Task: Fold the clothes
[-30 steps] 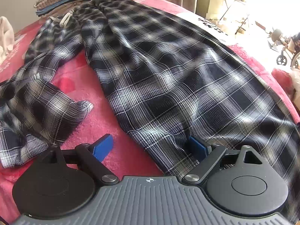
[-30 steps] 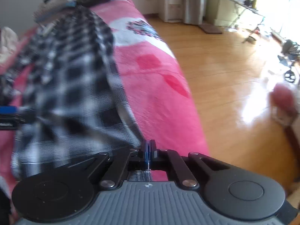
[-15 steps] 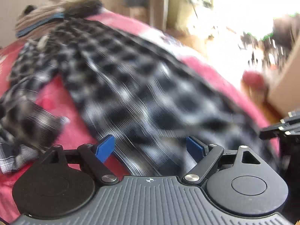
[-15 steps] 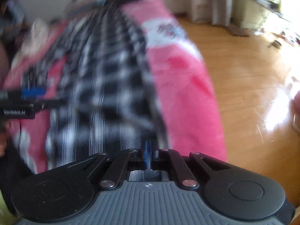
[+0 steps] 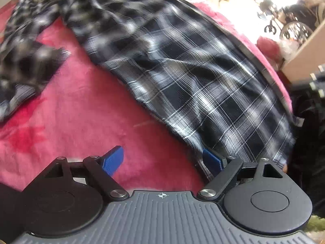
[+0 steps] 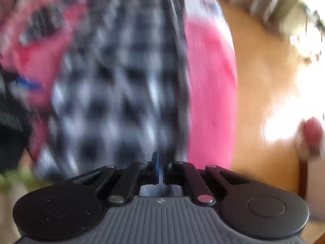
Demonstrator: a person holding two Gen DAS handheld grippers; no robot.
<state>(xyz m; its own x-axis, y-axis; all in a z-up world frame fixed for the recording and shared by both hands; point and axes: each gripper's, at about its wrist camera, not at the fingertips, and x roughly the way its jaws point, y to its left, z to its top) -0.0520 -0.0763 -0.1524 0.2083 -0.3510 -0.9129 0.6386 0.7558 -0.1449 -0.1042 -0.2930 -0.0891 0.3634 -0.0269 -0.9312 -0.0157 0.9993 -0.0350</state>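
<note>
Plaid trousers (image 5: 182, 77), black, grey and white, lie spread on a pink bedspread (image 5: 81, 111) in the left wrist view. One leg runs as a long band from the far left of the bed, where a drawstring waist shows blurred, down toward the near right edge of the bed, its hem end reaching the camera. The other leg (image 5: 26, 61) lies crumpled and bent toward the left edge. The left gripper (image 5: 162, 160) stands released, its blue pads wide apart; the left pad (image 5: 112, 159) is over bare bedspread, while the right pad (image 5: 212, 159) sits at the near edge of the trouser hem, with cloth draped just over it. Beyond the right edge of the bed are bright window light, something wheeled, and a tan box side (image 5: 304, 48). A dark gripper part (image 5: 316, 81) shows at the right border.

Seen from the right wrist, everything is heavily motion-blurred. The trousers (image 6: 121, 71) run lengthwise away from the camera along the bedspread (image 6: 211, 81), close to its right edge. The right gripper (image 6: 161, 168) is clenched on the near end of the plaid cloth, a thin strip of it visible between the blue pads. Right of the bed lies a wooden floor (image 6: 264, 71) with glare. A blurred blue patch (image 6: 28, 83) shows at the left.
</note>
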